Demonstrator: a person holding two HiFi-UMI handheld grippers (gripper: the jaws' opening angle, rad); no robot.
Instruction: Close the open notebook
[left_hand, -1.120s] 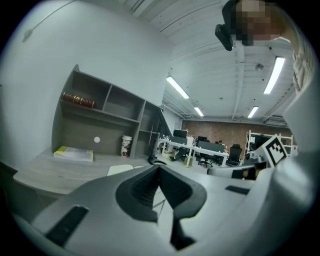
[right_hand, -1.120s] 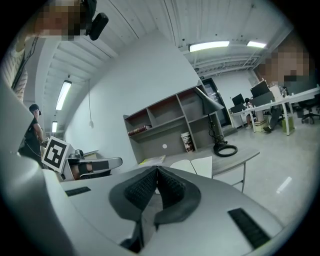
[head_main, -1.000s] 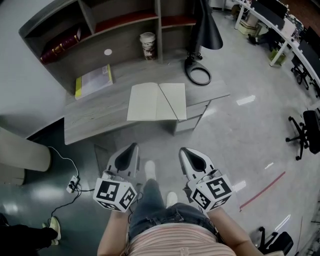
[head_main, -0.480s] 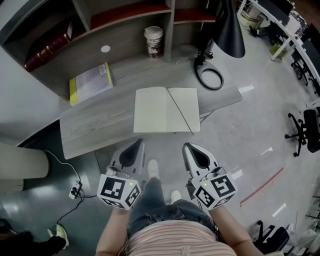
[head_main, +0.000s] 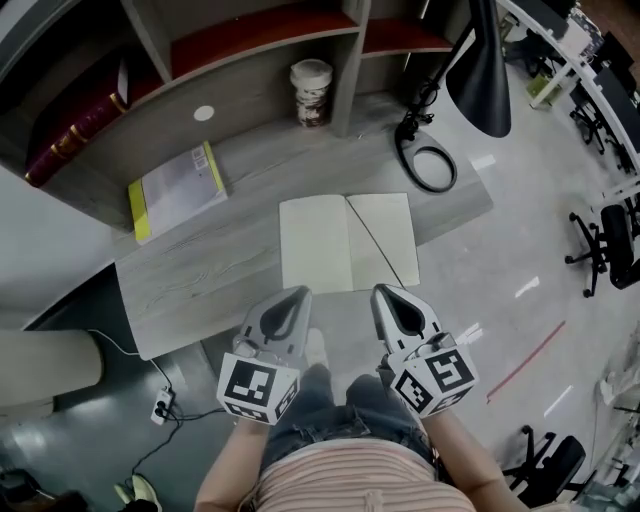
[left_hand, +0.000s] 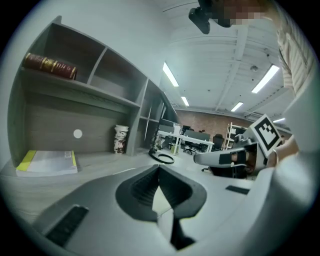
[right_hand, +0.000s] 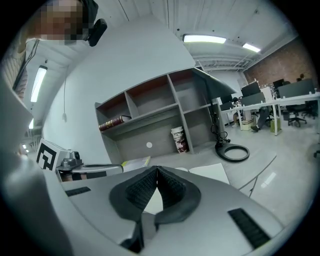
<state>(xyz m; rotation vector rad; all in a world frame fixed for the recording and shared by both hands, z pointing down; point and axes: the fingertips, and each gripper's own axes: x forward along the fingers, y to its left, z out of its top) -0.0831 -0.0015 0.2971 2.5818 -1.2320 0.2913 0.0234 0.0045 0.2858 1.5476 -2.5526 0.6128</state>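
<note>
Pressing tip to tip, the ribbed pads of the left gripper meet with nothing caught between them. The right gripper shows the same: jaws fully together and empty. Both are held side by side in front of the person, pointing toward the desk, their tips near its front edge. As far as the head view shows, neither touches anything. Just beyond them lies the notebook, spread flat close to that front edge, both pale pages facing up and the spine running away from the person. The left gripper lines up roughly with the left page, the right one with the right page. Farther back on the desk are a yellow-edged booklet, a paper cup against the shelf unit, and the ring-shaped base of a black lamp. By my reading the task has not begun: the notebook is fully open and untouched. What remains is getting under one half, swinging it over the spine and laying it down on the other.
</note>
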